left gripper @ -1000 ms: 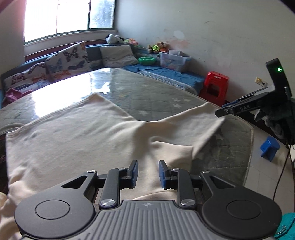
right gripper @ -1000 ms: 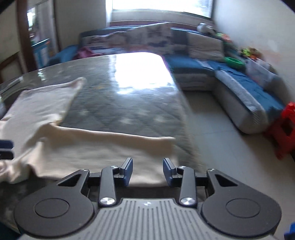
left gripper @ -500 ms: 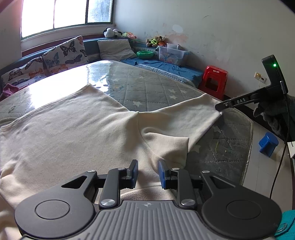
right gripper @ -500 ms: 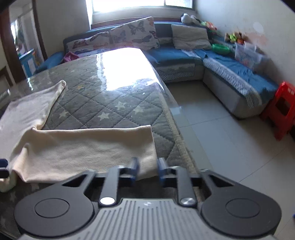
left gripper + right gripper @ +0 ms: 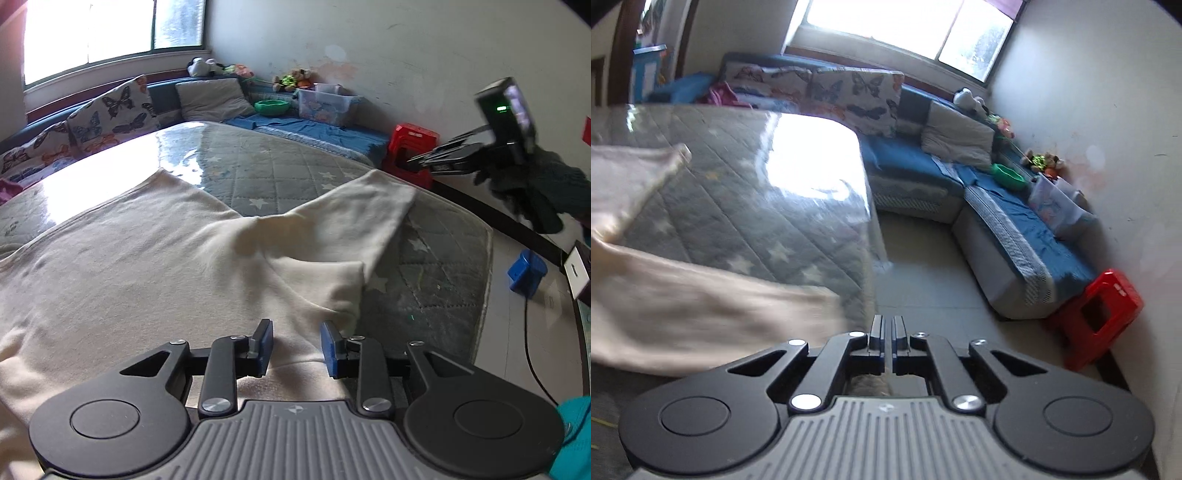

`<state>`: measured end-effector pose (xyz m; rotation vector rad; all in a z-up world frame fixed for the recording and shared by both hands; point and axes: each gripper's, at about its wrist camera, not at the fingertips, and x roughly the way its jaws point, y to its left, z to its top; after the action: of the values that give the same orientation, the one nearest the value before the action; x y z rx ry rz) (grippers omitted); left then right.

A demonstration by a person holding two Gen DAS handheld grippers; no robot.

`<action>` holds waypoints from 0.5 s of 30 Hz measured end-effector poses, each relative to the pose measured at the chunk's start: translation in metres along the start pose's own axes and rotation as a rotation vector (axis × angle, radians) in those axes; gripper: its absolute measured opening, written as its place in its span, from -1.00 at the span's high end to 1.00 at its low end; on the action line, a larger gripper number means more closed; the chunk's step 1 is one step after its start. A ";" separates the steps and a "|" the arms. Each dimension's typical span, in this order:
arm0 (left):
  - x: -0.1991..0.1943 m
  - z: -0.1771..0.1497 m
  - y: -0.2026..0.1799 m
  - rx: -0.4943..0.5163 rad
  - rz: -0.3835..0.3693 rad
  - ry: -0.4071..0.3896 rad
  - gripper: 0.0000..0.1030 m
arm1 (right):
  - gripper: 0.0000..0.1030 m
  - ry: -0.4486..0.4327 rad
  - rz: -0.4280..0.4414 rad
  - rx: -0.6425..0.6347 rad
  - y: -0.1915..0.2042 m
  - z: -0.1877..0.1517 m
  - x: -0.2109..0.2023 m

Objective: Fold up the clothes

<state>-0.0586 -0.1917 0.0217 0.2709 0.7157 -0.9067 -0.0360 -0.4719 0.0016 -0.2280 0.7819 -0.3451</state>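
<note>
A cream long-sleeved garment lies spread on the grey star-quilted table. Its sleeve reaches towards the table's right edge. My left gripper hovers low over the garment's near part. Its jaws are opening, with cloth lying below the gap and the blue pads not pressing on it. A gloved hand holds my right gripper just past the sleeve end and above it. In the right wrist view the right gripper is shut with nothing between its fingers. There the sleeve lies to its left, blurred.
A blue corner sofa runs along the wall with cushions, a green bowl and a clear plastic box. A red stool and a small blue stool stand on the tiled floor right of the table. A black cable trails there.
The right gripper's jaws closed fully, and it rolled and swung right, off the sleeve end towards the floor. The left gripper's jaws parted slightly.
</note>
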 end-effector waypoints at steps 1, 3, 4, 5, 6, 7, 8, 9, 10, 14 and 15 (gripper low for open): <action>0.000 0.000 -0.001 0.006 -0.004 0.003 0.39 | 0.94 0.010 0.008 0.016 -0.002 -0.002 0.004; -0.002 0.002 -0.002 0.013 -0.010 0.000 0.39 | 0.92 0.019 0.018 0.055 -0.006 -0.006 0.009; -0.004 0.004 -0.002 0.014 -0.015 -0.007 0.39 | 0.87 0.006 0.034 0.090 -0.008 -0.006 0.005; -0.004 0.007 -0.003 0.012 -0.020 -0.015 0.39 | 0.84 -0.006 0.058 0.118 -0.010 -0.005 0.000; -0.004 0.009 -0.003 0.009 -0.026 -0.022 0.39 | 0.83 -0.018 0.086 0.138 -0.011 -0.003 -0.005; -0.002 0.012 -0.003 0.003 -0.035 -0.025 0.39 | 0.83 -0.029 0.115 0.155 -0.011 -0.001 -0.010; 0.001 0.015 -0.004 0.000 -0.041 -0.028 0.39 | 0.82 -0.033 0.148 0.163 -0.010 0.001 -0.012; 0.004 0.018 -0.006 0.001 -0.043 -0.030 0.40 | 0.82 -0.035 0.182 0.169 -0.008 0.003 -0.013; 0.007 0.020 -0.008 0.004 -0.050 -0.033 0.40 | 0.81 -0.032 0.212 0.176 -0.005 0.004 -0.013; 0.016 0.021 -0.016 0.005 -0.081 -0.032 0.40 | 0.79 0.009 0.252 0.188 0.003 0.003 0.001; 0.017 0.021 -0.018 0.003 -0.087 -0.028 0.40 | 0.76 0.019 0.253 0.191 0.004 0.002 0.005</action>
<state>-0.0563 -0.2234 0.0268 0.2302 0.7042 -0.9922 -0.0300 -0.4702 -0.0017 0.0537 0.7815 -0.1812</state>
